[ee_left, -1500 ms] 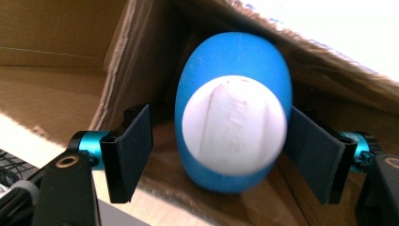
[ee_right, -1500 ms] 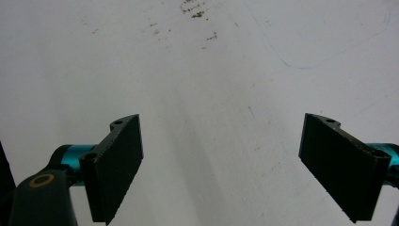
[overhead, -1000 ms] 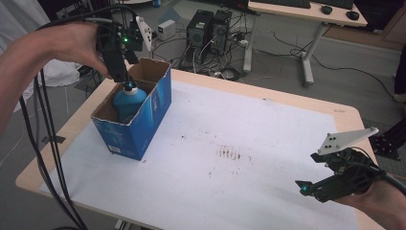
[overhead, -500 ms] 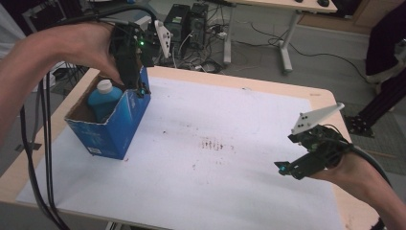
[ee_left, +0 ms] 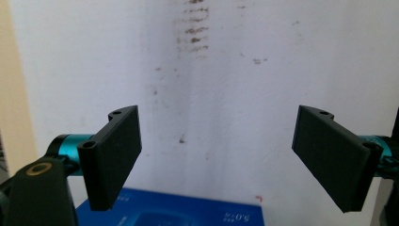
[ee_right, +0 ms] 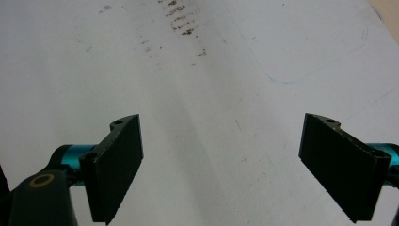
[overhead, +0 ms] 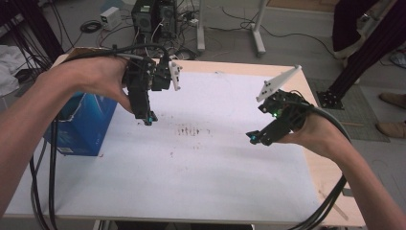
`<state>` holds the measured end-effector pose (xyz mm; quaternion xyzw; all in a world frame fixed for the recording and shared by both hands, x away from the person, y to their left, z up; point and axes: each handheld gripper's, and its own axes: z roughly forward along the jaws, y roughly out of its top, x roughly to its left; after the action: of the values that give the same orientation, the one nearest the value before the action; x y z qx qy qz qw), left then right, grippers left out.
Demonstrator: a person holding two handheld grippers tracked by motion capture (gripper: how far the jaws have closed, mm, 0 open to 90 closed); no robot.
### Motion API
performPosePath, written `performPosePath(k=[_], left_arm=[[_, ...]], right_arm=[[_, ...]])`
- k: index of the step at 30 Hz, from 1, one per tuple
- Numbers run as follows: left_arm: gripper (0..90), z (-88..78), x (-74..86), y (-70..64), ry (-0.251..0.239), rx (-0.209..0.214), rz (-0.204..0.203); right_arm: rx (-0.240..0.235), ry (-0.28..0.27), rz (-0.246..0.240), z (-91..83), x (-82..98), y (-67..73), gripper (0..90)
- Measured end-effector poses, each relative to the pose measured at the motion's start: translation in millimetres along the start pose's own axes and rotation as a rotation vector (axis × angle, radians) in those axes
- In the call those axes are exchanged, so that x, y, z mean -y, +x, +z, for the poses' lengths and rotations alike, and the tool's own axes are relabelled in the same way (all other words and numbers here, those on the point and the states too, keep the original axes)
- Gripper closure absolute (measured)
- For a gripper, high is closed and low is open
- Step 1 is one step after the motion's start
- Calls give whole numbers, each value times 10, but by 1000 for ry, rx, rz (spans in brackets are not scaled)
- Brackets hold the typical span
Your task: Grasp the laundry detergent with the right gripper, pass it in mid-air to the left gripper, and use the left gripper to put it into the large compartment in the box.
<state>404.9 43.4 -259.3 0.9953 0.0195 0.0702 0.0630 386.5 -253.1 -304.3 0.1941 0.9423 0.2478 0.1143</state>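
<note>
Blue box (overhead: 86,125) (white lettering) — white table sheet (overhead: 201,163) with brown speckled stains (overhead: 189,130) — black jaws, teal mounts.

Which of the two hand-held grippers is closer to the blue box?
The left hand-held gripper. It hangs just right of the blue box at the table's left edge, jaws open and empty. The right hand-held gripper is far across the white sheet.

Wooden table (overhead: 330,177), stained white sheet (overhead: 201,158), blue box (overhead: 88,127)

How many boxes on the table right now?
1: the blue box at the table's left edge, partly behind the person's left forearm; its top edge also shows in the left gripper view. The forearm may hide something beside it.
</note>
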Motion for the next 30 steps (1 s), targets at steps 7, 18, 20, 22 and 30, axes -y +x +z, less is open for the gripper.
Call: performPosePath(k=[7, 18, 20, 22, 30], left_arm=[[162, 272, -68, -75, 0, 34, -20], [163, 499, 78, -73, -15, 54, -114], [162, 502, 84, -80, -18, 55, -123], [162, 509, 91, -72, -14, 57, -124], [162, 542, 91, -72, -10, 51, -135]], right_arm=[[3, 20, -13, -50, -101, 4, 136], [-35, 32, -70, -14, -198, 19, 136], [-36, 36, -71, -4, -202, 19, 136], [-44, 44, -78, 25, -215, 20, 136], [-46, 67, -109, 73, -240, 72, 136]])
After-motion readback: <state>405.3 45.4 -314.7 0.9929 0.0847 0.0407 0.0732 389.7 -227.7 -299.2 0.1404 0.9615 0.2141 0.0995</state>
